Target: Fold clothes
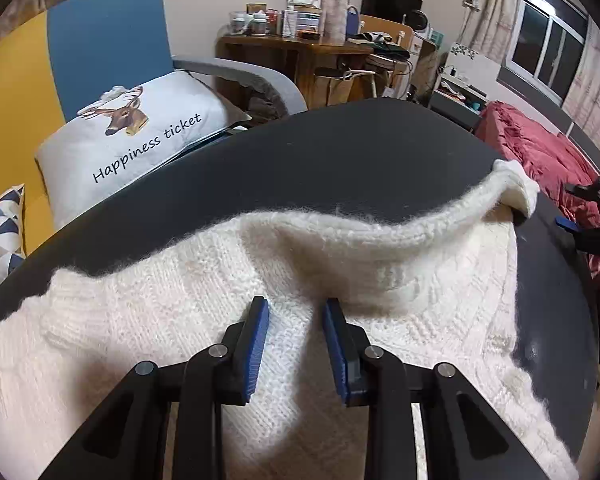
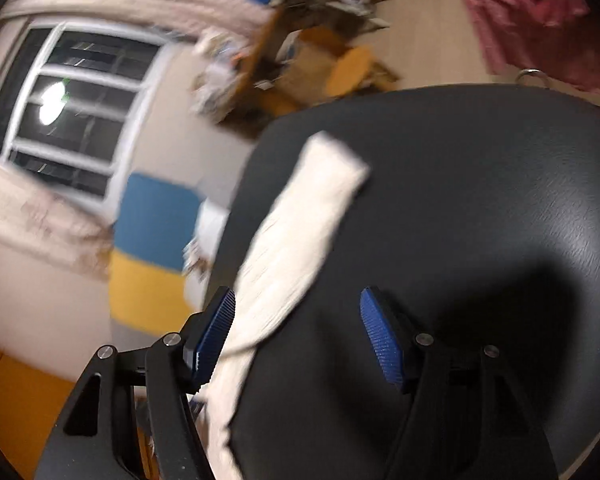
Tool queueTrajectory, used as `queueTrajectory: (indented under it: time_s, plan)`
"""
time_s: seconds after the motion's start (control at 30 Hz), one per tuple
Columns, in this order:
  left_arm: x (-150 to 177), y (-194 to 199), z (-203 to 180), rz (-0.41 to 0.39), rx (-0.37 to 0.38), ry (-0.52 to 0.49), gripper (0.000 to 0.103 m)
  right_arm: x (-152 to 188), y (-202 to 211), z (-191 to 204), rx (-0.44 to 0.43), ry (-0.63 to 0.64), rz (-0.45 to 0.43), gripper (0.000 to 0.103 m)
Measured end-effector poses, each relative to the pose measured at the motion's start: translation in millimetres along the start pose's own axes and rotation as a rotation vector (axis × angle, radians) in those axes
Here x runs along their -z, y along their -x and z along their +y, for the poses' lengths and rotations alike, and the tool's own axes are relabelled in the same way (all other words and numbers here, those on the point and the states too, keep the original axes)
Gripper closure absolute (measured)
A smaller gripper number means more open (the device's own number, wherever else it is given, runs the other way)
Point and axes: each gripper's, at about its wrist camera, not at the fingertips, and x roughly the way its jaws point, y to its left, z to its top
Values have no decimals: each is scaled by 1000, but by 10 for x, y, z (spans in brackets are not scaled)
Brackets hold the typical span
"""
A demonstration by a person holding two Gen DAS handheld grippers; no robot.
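A white knitted sweater (image 1: 204,280) lies spread on a black table (image 1: 340,160), with its ribbed edge folded over at the far right (image 1: 516,188). My left gripper (image 1: 296,320) is angled down onto it, its blue pads closed on a raised fold of the knit. The right wrist view is blurred. It shows my right gripper (image 2: 298,336) with its jaws wide apart above the table (image 2: 460,200). A white sleeve (image 2: 300,232) runs beside its left pad (image 2: 214,336), and the right pad is clear of it. Black and blue parts of that gripper (image 1: 588,216) show at the table's right edge.
Behind the table's far left edge is a blue and yellow sofa (image 1: 100,40) with a deer-print cushion (image 1: 140,132). A cluttered wooden desk (image 1: 292,44) stands further back, and a red blanket (image 1: 540,152) lies at the right. Bare black tabletop stretches beyond the sweater.
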Motion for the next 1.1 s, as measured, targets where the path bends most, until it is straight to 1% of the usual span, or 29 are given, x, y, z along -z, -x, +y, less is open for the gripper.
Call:
queueTrajectory:
  time_s: [0.1,0.2,0.23,0.27,0.3,0.33,0.4,0.47,0.53,0.63,0.73,0.83,0.87,1.0,1.1]
  plan:
    - [-7,-5,-8,0,-11,-6,74,-151,-191,126,90,64,-40,34]
    - [-8,0,-37,3,-26,-16,74,-237,-411,326,204,171,-50,34]
    - [-7,4,-36,5,-25,-13,74,-263,-486,395,243,209,-52,36]
    - [-9,5,-26,7,-22,-6,74,-289,-560,465,282,246,-54,41]
    - [-12,5,-12,11,-15,3,74,-293,-620,497,303,277,-37,79]
    - [-16,5,-2,15,-9,7,74,-289,-690,508,322,295,-4,98]
    - [-25,6,12,23,-2,15,74,-288,-738,563,370,351,16,98]
    - [-35,5,11,30,-2,18,74,-295,-696,648,373,384,17,98]
    - [-48,6,21,40,3,28,74,-314,-550,802,344,422,-11,98]
    - [-77,11,63,64,28,49,74,-428,-315,1040,295,439,-64,98]
    - [-114,9,166,92,76,138,75,-642,-335,1138,327,417,-85,98]
    - [-154,-5,293,118,131,224,75,-814,-521,1062,391,369,-79,98]
    - [-152,-10,303,119,138,229,75,-862,-595,1030,408,357,-73,98]
    - [-114,-2,213,100,102,169,75,-970,-879,932,480,341,-41,98]
    - [-98,8,124,82,60,121,75,-905,-940,931,509,389,-25,98]
